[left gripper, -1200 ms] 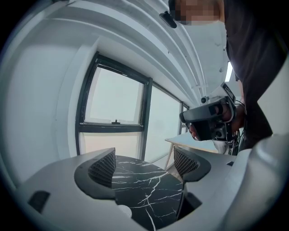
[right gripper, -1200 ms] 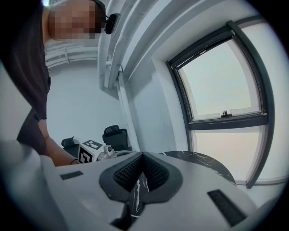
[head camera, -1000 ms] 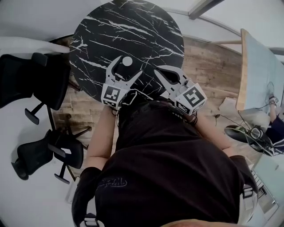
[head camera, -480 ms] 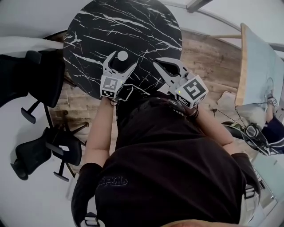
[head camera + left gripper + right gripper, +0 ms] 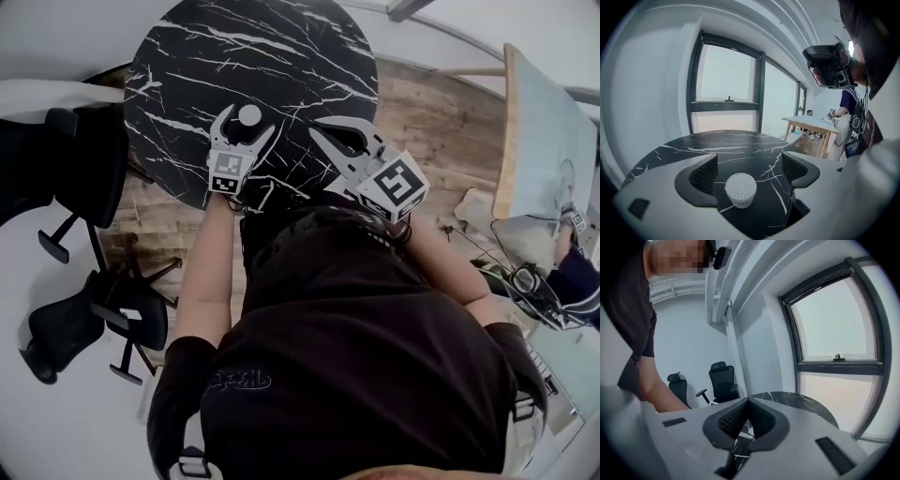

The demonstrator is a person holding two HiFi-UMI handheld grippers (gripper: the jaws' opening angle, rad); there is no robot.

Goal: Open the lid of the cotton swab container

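1. Claws over marble: we see two hand-held tools reach out above the near edge of a round black tabletop [image 5: 281, 56] veined with white.
2. The cotton swab container [image 5: 249, 115], a small white tub, stands upright on the tabletop, left of centre and close to the near edge.
3. The left claw [image 5: 750, 171] has its jaws wide apart, one on either side of the container. In the left gripper view we see bare marble between each ribbed pad and the tub, so neither pad touches it. The tub sits nearer the left-hand pad.
4. White swab tips crowd the top of the container; we cannot tell whether a clear lid covers them.
5. The right claw [image 5: 749, 408] has its jaws pressed together with nothing between them. It hangs above the near right edge of the tabletop, apart from the container.
6. Beyond the tabletop's far edge we see a dark-framed window [image 5: 726, 75], and a wooden table [image 5: 811, 123] stands off to the right.
7. Black office chairs [image 5: 723, 380] stand by the white wall off the tabletop's left edge.
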